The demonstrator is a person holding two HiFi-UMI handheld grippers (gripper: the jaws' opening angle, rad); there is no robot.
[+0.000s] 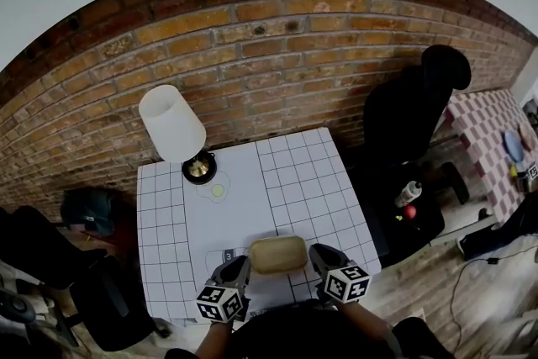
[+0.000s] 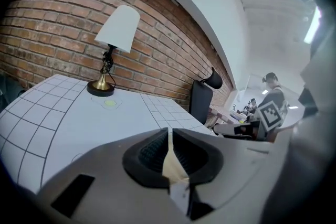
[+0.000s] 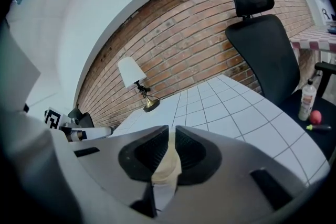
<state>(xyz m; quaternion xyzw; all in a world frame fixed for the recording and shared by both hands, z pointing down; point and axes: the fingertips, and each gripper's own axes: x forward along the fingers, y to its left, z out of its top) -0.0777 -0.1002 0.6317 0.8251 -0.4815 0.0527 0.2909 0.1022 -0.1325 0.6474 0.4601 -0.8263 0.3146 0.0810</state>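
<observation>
Table (image 1: 296, 181): tan tray (image 1: 278, 254), clamped L+R

Two grippers are in view, the left gripper (image 1: 238, 266) and the right gripper (image 1: 319, 256). Each carries one marker cube, so there are two cubes, one on the left (image 1: 220, 304) and one on the right (image 1: 346, 283). One tan pad (image 1: 278, 254) sits pinched between the two grippers. There is one grid-patterned table (image 1: 311, 181), and on it stand one lamp (image 1: 178, 130) and one small green disc (image 1: 218, 191). To the right stands one black high-backed office chair (image 1: 412, 113). Its seat carries one bottle (image 1: 408, 193) and one red ball (image 1: 409, 212). One checkered table (image 1: 487, 139) stands further right. One dark cap (image 1: 88, 210) lies at the left.
</observation>
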